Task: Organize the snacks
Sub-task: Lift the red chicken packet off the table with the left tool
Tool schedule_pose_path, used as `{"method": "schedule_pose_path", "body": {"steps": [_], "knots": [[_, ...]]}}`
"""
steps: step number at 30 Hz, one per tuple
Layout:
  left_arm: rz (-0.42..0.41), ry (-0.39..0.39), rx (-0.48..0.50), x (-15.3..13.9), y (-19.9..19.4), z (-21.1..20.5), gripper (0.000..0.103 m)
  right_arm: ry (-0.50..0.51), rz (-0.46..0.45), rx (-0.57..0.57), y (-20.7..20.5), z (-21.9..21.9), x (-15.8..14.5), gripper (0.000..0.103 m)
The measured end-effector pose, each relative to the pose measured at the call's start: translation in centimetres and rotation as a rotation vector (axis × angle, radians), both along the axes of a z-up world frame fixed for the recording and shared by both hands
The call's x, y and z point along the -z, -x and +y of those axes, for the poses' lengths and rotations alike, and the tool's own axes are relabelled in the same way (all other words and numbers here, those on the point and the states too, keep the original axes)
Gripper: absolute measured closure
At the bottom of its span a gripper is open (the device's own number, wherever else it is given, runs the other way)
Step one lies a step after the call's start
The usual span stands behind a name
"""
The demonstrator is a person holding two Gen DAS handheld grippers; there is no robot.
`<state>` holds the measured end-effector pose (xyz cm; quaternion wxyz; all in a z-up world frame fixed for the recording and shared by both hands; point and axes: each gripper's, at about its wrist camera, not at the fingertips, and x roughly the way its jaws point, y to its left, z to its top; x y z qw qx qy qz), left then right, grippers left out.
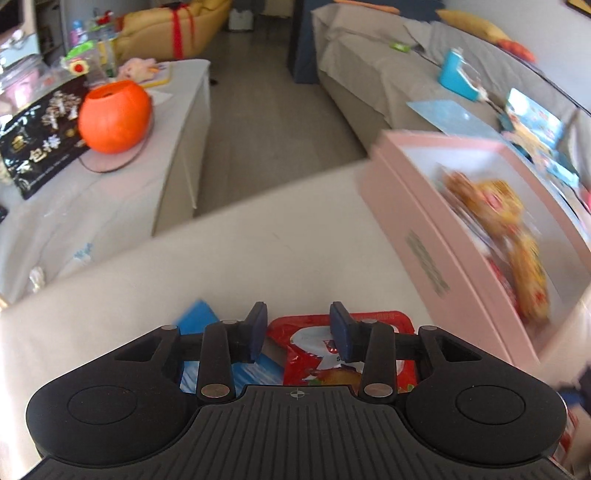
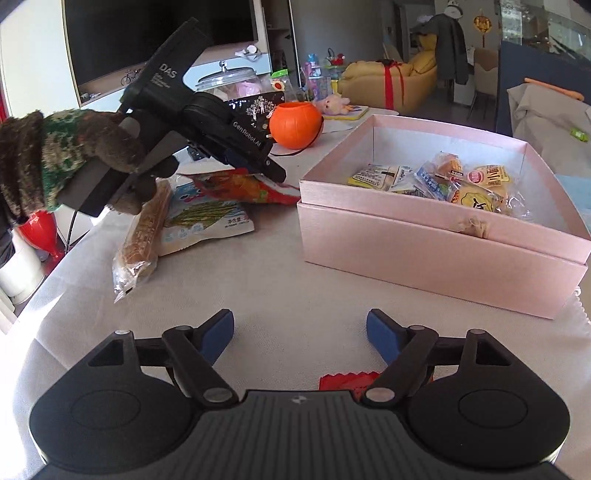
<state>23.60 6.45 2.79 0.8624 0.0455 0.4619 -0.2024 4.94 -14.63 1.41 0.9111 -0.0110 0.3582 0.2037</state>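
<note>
An open pink box [image 2: 443,236] with several small wrapped snacks [image 2: 458,184] stands on the grey table; it shows blurred in the left wrist view [image 1: 424,221]. My left gripper [image 1: 298,330] is open, its fingers above a red snack bag [image 1: 332,362]; from the right wrist view it [image 2: 275,171] hovers over that red bag [image 2: 251,188]. A blue-and-white snack bag [image 2: 203,218] and a long clear-wrapped biscuit pack [image 2: 142,236] lie beside it. My right gripper [image 2: 300,334] is open and empty over the bare table, a red wrapper [image 2: 347,380] beneath it.
An orange pumpkin bucket [image 2: 295,123] and a black package [image 1: 37,136] sit on a cloth-covered table to the left. A glass jar [image 2: 232,83] and a TV [image 2: 159,33] stand behind. A sofa with cushions and papers [image 1: 443,81] lies beyond the box.
</note>
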Motion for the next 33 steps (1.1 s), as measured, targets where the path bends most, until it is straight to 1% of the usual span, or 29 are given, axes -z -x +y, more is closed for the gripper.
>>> {"method": "schedule_pose_path", "body": {"steps": [2,4,7,11,13,14,16,18,19,21,22,23,25,27,28,29,30,33], "knots": [[-0.021,-0.047,0.017,-0.1,2.3,-0.6,0.061,-0.002,0.001,0.001,0.0,0.0,0.0,0.023],[-0.047,-0.097,-0.017,-0.3,4.3,-0.9,0.061,-0.001,0.0,0.002,0.0,0.0,0.0,0.023],[-0.07,-0.133,-0.089,-0.7,6.7,-1.1,0.061,0.009,-0.002,0.012,-0.1,0.1,-0.1,0.023],[-0.126,-0.196,-0.104,-1.6,8.6,-1.9,0.061,0.015,-0.006,0.029,0.0,0.1,-0.1,0.023],[-0.125,-0.178,-0.118,-2.2,9.2,-2.0,0.061,0.01,-0.014,0.048,0.0,-0.2,-0.3,0.023],[-0.118,-0.153,-0.124,-2.6,9.4,-2.0,0.061,0.003,-0.025,0.056,0.1,-0.5,-0.5,0.023],[-0.099,-0.112,-0.155,-3.2,9.6,-1.9,0.061,0.008,-0.07,0.077,0.7,-1.2,-1.2,0.023],[-0.081,-0.067,-0.207,-3.8,9.7,-1.9,0.061,0.031,-0.149,0.147,1.2,-2.5,-2.2,0.023],[-0.074,-0.04,-0.229,-4.1,9.7,-2.0,0.062,0.034,-0.17,0.189,1.2,-3.4,-2.5,0.023],[-0.068,0.01,-0.246,-4.5,9.1,-2.9,0.062,0.026,-0.166,0.275,0.5,-5.2,-2.4,0.023],[-0.071,0.017,-0.236,-4.5,8.8,-3.6,0.062,0.019,-0.146,0.312,0.1,-6.0,-2.1,0.023],[-0.079,0.004,-0.208,-4.4,8.5,-4.9,0.062,0.008,-0.113,0.354,-0.6,-6.9,-1.7,0.023],[-0.094,-0.054,-0.151,-3.7,8.2,-7.4,0.061,-0.011,-0.061,0.408,-1.6,-8.1,-1.0,0.023],[-0.113,-0.173,-0.096,-2.3,8.3,-9.9,0.068,-0.041,-0.017,0.437,-2.4,-9.2,-0.5,0.023],[-0.119,-0.216,-0.073,-1.8,8.5,-10.5,0.066,-0.058,0.004,0.443,-2.6,-9.6,-0.2,0.023],[-0.117,-0.248,-0.047,-1.1,8.9,-10.8,0.066,-0.072,0.023,0.448,-2.8,-9.9,0.1,0.023],[-0.134,-0.263,-0.03,-0.8,9.5,-10.7,0.064,-0.084,0.028,0.45,-2.9,-10.2,0.2,0.024],[-0.218,-0.354,0.016,-0.5,12.1,-10.0,0.063,-0.075,0.024,0.448,-2.8,-10.0,0.3,0.024]]}}
